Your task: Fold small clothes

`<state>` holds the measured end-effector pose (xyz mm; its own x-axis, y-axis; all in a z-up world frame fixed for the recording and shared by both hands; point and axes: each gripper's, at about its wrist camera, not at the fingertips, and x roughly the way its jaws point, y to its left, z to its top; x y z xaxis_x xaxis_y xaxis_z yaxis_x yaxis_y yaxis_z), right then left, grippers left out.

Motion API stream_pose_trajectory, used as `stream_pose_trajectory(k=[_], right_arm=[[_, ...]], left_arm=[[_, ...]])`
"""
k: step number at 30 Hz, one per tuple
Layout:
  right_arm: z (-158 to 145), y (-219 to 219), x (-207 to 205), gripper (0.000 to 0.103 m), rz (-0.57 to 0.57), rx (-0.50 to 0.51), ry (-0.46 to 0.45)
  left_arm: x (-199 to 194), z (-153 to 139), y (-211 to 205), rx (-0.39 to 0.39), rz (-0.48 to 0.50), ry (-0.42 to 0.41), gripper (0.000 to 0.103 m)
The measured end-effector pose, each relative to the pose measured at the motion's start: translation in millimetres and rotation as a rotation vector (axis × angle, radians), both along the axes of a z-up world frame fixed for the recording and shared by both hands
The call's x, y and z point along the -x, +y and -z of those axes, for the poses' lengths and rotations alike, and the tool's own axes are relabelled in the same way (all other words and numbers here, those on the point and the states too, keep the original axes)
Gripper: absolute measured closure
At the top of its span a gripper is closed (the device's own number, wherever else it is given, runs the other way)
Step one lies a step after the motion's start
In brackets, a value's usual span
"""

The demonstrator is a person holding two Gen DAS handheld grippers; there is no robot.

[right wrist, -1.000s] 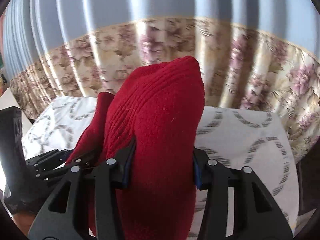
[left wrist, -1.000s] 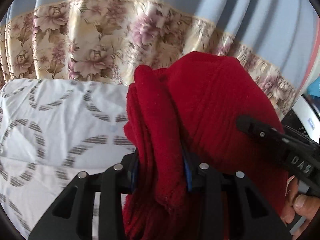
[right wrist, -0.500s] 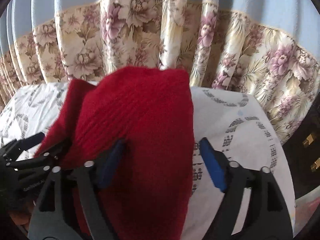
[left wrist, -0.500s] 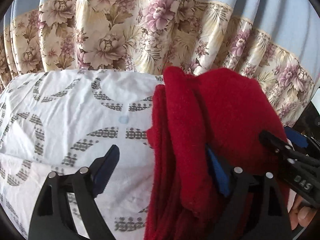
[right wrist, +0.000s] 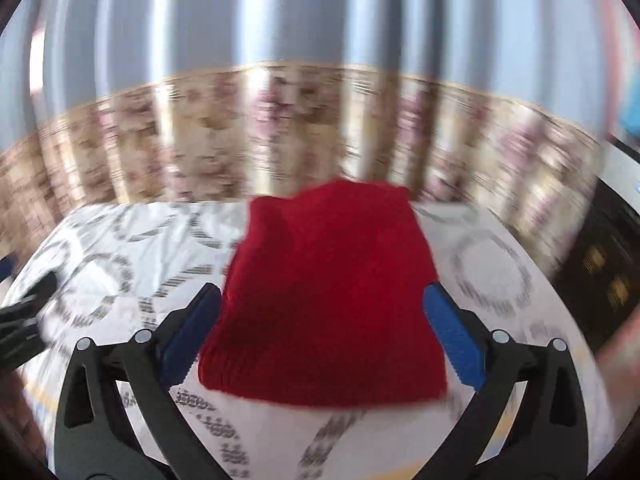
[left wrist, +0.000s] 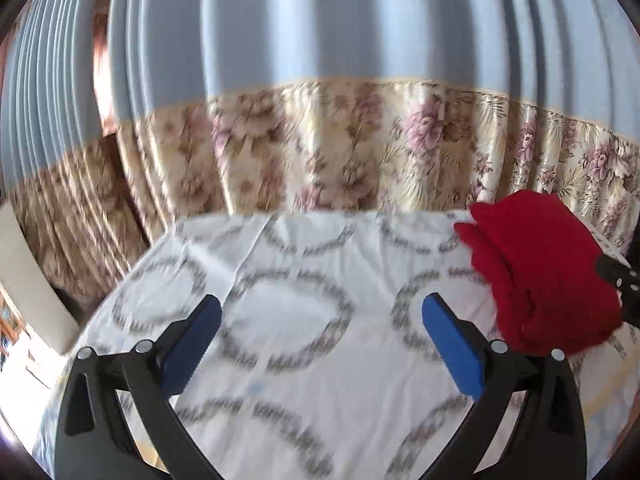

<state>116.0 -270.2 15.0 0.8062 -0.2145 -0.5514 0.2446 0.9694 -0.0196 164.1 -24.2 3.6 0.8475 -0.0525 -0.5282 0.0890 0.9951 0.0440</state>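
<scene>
**Colleague:** What have you got nearest the cameras?

**Me:** My own two tools. The left gripper [left wrist: 320, 340] is opening its jaws, now very wide, with only bare cloth between the blue pads. The right gripper [right wrist: 320, 336] is opening too. The red knitted garment [right wrist: 324, 300] lies between its pads, but I see no pad pressing on it, so I read it as let go.

**Colleague:** Where exactly is that garment?

**Me:** It lies as a thick folded bundle on the white tablecloth with grey ring patterns [left wrist: 288, 300], directly ahead of my right tool. From the left wrist view it sits off to the right side [left wrist: 540, 276], beside that tool rather than in front of it. Beyond the table hangs a pleated blue curtain with a floral lower band [left wrist: 360, 140]. Both views are smeared, the right one more so.

**Colleague:** Which step is this?

**Me:** I judge it to be the release after a fold: bundle set down, both tools free of it.

**Colleague:** And next?

**Me:** I cannot tell from here whether the edges line up. I would check the bundle and, if it needs it, press it flat or fold it once more. Thick knit springs back, so any new grip should take all layers together.
</scene>
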Motion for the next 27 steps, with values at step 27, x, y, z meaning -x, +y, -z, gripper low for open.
stream_pose_trajectory(k=[27], right_arm=[[15.1,18.3,51.6,0.003,-0.14,-0.148,-0.105]], left_arm=[[32.0,11.9,45.2,0.1,-0.148,-0.135,0.002]])
